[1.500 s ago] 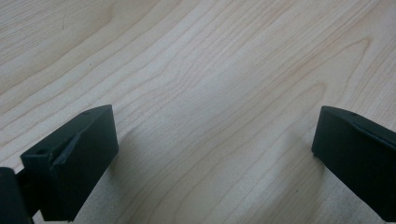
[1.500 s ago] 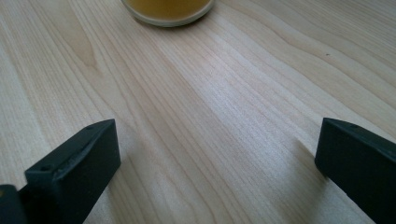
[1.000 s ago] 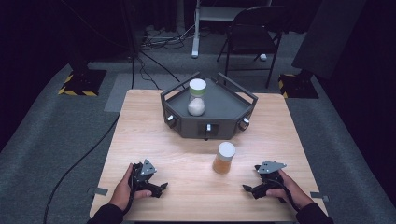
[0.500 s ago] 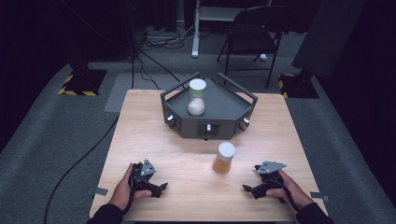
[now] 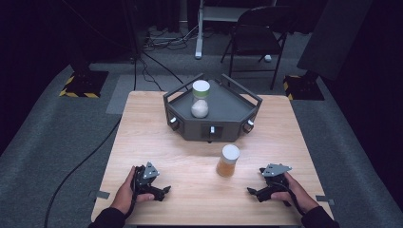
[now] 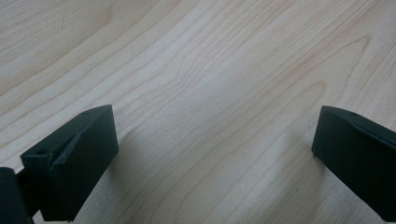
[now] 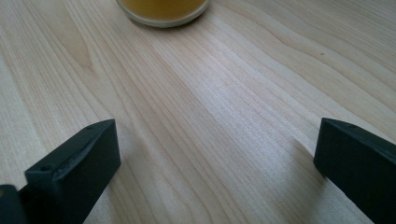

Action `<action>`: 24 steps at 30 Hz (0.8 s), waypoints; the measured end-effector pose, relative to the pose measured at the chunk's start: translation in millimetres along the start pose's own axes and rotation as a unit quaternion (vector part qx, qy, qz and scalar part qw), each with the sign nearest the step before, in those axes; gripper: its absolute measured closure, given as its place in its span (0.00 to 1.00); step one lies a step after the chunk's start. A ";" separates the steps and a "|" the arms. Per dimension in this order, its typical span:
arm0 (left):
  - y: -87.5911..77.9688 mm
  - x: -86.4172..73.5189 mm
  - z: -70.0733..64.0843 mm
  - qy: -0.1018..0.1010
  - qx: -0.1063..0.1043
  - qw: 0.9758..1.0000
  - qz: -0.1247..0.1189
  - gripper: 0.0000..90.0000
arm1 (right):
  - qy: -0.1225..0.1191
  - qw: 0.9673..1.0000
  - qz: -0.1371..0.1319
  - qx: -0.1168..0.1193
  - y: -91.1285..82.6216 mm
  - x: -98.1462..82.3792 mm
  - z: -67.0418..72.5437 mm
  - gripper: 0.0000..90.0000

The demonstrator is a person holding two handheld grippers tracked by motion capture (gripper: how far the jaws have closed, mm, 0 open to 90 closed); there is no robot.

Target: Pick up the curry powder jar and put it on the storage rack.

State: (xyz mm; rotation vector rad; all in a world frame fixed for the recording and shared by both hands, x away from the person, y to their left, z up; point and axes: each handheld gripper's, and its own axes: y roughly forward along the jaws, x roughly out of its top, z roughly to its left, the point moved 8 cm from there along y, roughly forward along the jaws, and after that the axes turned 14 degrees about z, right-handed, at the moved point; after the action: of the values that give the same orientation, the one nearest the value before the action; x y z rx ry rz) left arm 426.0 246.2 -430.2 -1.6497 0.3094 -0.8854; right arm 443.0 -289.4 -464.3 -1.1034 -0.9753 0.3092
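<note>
I see black tongs over the pale, wood-grained surface, and an amber jar with white lid.

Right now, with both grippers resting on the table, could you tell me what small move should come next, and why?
Probably ease the right gripper forward toward the amber jar. Its jaws stand open with nothing between them, and the jar's base lies just ahead, upright on the table. The left gripper, also open, faces bare wood.
</note>
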 end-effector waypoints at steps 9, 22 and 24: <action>0.0 0.0 0.1 0.000 0.000 1.000 0.000 0.00 | 0.002 1.000 -0.020 -0.016 -4.9 0.8 3.2 0.01; 0.0 -0.1 0.0 0.001 0.001 1.000 0.000 0.00 | 0.018 0.996 -0.089 -0.025 -24.8 6.7 11.2 0.01; 0.0 -0.1 0.0 0.001 0.000 1.000 0.000 0.00 | 0.021 0.995 -0.095 -0.022 -26.8 8.8 12.3 0.01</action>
State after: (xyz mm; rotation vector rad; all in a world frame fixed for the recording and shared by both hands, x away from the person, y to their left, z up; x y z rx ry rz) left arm 425.9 246.2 -430.3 -1.6487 0.3091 -0.8869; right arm 431.9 -288.4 -435.6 -1.0444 -1.0458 0.1092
